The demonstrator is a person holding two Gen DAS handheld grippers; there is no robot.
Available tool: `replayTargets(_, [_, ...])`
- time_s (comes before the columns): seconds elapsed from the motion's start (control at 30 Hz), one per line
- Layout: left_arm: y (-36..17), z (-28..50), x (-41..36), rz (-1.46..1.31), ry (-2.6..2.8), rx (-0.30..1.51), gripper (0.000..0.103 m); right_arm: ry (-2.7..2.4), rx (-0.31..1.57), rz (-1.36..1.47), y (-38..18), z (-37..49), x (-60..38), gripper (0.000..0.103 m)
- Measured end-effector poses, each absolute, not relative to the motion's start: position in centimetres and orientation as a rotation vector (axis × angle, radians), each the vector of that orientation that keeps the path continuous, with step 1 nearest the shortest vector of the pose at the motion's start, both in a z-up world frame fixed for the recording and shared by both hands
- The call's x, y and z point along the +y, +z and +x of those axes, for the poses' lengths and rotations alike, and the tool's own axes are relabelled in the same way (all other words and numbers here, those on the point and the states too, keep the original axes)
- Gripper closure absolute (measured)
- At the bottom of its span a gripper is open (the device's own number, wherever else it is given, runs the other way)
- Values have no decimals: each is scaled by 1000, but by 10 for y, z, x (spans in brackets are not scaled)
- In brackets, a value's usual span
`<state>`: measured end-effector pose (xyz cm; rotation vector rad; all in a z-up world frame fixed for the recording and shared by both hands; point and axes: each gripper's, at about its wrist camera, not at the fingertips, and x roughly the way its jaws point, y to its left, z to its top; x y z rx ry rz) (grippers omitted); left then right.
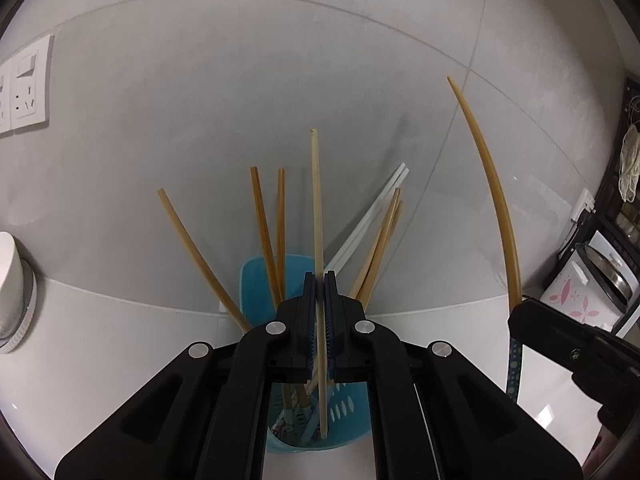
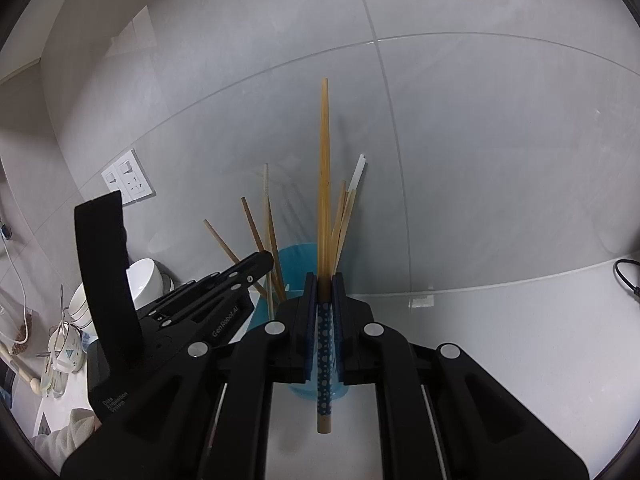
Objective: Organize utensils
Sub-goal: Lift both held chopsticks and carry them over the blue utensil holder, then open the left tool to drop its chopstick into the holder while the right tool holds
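A blue perforated utensil holder (image 1: 256,280) stands on the white counter against the wall and holds several wooden chopsticks and a white pair (image 1: 372,216). My left gripper (image 1: 319,280) is shut on a pale wooden chopstick (image 1: 317,208) that stands upright with its lower end inside the holder. My right gripper (image 2: 325,280) is shut on a wooden chopstick with a blue dotted band (image 2: 324,184), held upright in front of the holder (image 2: 298,260). That chopstick (image 1: 492,184) and the right gripper (image 1: 560,340) show at the right of the left wrist view.
A wall socket plate (image 1: 28,88) is at the left. White bowls (image 2: 140,284) and cups sit on the counter to the left. A black cable (image 2: 626,276) lies at the right. Kitchen appliances (image 1: 600,276) stand far right.
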<state>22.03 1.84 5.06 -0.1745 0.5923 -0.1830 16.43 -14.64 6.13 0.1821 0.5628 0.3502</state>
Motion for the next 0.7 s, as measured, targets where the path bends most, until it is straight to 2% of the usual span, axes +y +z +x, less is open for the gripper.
replayTargets(0.3, [49,218,14,-147,-171,604,99,351,572,179,59,166,-147,96])
replayTargets(0.4, [54,214,18,-139,-163,622,95,349,573,176,58,167,-147,96])
replayTargets(0.5, [56,209,20,-124,-146,646,89,351,572,175,57,168,-146,96])
replayTargets(0.53, [58,206,21,-123,-142,654,83,352,572,175,57,168,-146,96])
replayTargets(0.63, [61,199,27,-125,-116,675,58,359,566,172,58,169,-144,96])
replayTargets(0.7, [64,194,34,-132,-102,693,56,368,555,169,59,169,-142,96])
